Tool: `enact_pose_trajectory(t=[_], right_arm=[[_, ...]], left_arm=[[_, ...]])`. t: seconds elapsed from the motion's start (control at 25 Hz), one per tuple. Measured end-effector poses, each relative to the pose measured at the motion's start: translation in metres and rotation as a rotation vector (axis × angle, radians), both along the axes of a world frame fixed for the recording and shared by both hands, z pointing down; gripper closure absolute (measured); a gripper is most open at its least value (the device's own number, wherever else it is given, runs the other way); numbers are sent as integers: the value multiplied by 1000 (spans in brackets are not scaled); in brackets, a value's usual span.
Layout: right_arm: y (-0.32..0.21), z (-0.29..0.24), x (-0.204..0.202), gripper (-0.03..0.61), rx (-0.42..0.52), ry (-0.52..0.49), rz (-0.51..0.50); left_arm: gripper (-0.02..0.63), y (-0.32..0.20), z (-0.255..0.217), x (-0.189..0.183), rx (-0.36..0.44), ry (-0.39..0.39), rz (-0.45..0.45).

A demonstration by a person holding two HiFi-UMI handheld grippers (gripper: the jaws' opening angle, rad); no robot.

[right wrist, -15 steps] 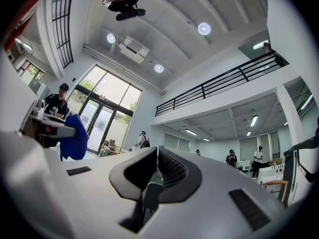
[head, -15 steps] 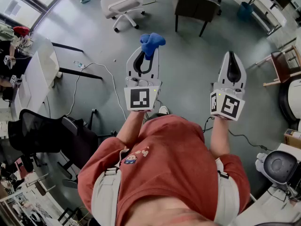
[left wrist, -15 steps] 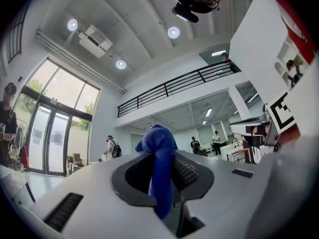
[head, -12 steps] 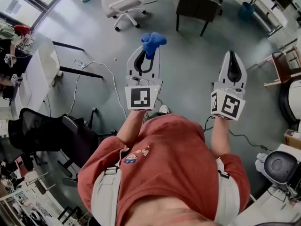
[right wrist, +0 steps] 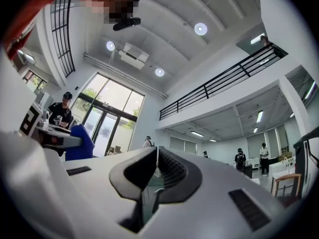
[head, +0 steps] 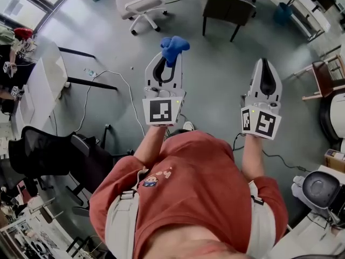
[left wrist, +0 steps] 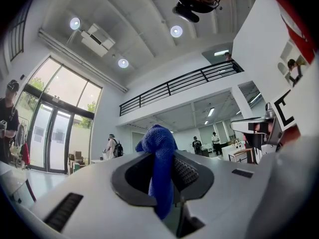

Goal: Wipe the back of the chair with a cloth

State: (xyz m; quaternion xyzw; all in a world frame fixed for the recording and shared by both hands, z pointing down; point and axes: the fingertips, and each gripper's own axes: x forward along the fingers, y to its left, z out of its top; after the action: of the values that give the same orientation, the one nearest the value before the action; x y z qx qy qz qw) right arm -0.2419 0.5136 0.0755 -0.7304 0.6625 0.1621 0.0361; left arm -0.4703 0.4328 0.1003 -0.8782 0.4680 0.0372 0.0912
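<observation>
Hand-held gripper left [head: 173, 59]: 1 cloth [head: 174, 46] pinched | hand-held gripper right [head: 265, 63]: closed

White desk [head: 45, 86], blue bin [head: 280, 12]

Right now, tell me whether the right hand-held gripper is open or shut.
Shut: the right hand-held gripper has its jaws together, nothing between them.

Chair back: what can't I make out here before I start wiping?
- Target chair: the head view shows a white chair, a dark chair and a black mesh chair, none at the grippers; which one is unclear.
- Chair-back dirt: too small in the head view.
- Blue cloth: partly pinched inside the left gripper; its size is hidden.
</observation>
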Motion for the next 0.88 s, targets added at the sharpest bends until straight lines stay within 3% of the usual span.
enact_pose_trajectory(t=[0.28, 0.48, 0.88], right_arm=[[-26, 16, -18, 552, -22, -1, 6], [-41, 25, -1, 552, -43, -11, 38], [-115, 48, 70, 552, -90, -56, 58]], left_arm=[[523, -27, 20, -15, -29, -5, 15], [523, -51, 14, -7, -10, 65, 10], [523, -131, 26, 72, -38, 32, 42]])
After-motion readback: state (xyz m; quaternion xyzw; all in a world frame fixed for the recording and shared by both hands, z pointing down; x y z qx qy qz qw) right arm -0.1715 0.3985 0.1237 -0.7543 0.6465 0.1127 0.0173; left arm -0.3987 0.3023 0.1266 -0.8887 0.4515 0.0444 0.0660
